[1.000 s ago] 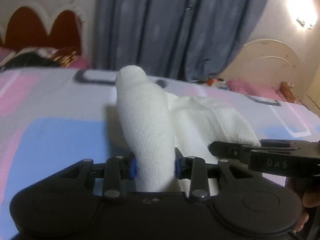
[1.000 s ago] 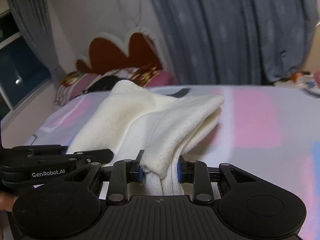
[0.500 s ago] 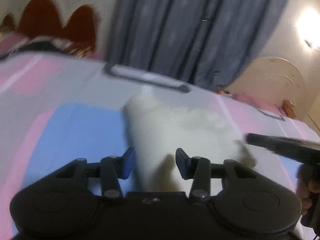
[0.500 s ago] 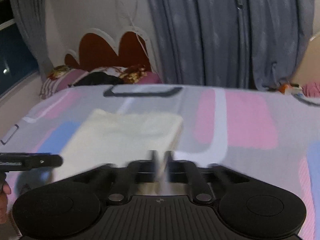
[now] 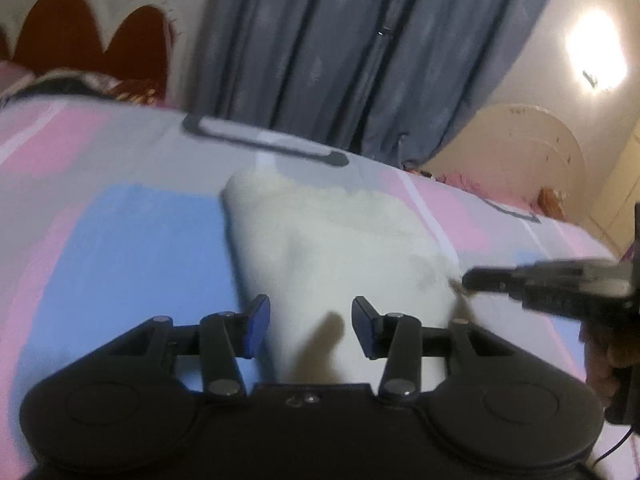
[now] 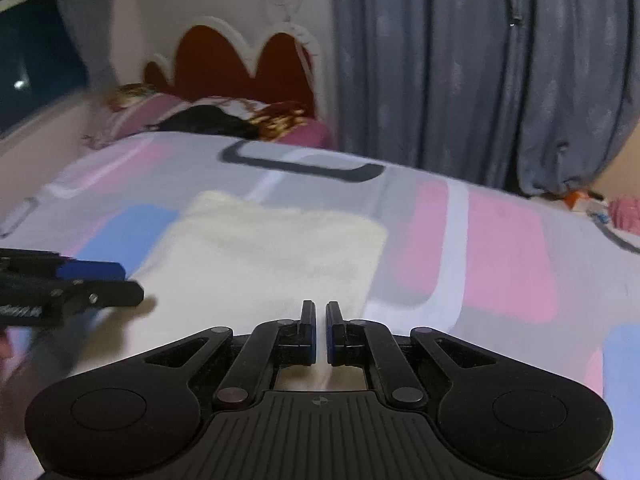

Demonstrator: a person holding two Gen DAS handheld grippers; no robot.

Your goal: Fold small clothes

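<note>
The white cloth [image 5: 336,248] lies flat on the bed [image 5: 120,248], left gripper [image 5: 308,320] released, right gripper [image 6: 320,332] nearly clenched, empty.

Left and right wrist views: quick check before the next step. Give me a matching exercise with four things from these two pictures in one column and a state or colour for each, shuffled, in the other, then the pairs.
Things:
1. left gripper
2. right gripper
3. white cloth
4. curtain

States or colours:
A. blue-grey, hanging behind the bed
B. jaws spread apart, holding nothing
C. lying flat on the bedspread
D. jaws nearly together, only a thin gap, nothing held

Pairs: 1-B, 2-D, 3-C, 4-A
</note>
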